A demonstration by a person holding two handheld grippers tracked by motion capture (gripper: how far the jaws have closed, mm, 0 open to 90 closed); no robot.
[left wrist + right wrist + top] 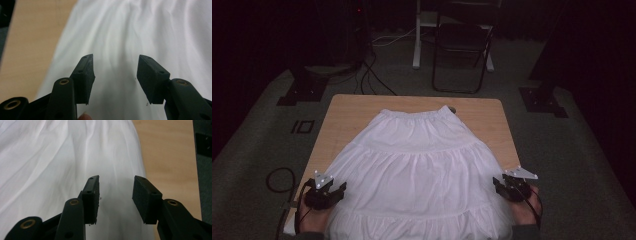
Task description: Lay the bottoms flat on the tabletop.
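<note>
Black jaws of the left gripper (115, 75) are standing parted at the bottom of the left gripper view, with nothing pinched between them and white cloth lying beyond the gap. Likewise the right gripper (115, 197) is hovering released at the bottom of its own view, its pads off the fabric. In the high view the white skirt (419, 170) is lying spread across the middle of the wooden table (347, 107), waistband toward the upper centre of the frame and hem spilling over the lower edge between the two hands. Judging from this, a grab at the gathered tiers could be catching only the top layer, so the skirt might be bunching or folding crookedly; a pull toward the lower edge could be dragging it off the table. No brand, label or writing is showing legibly anywhere.
</note>
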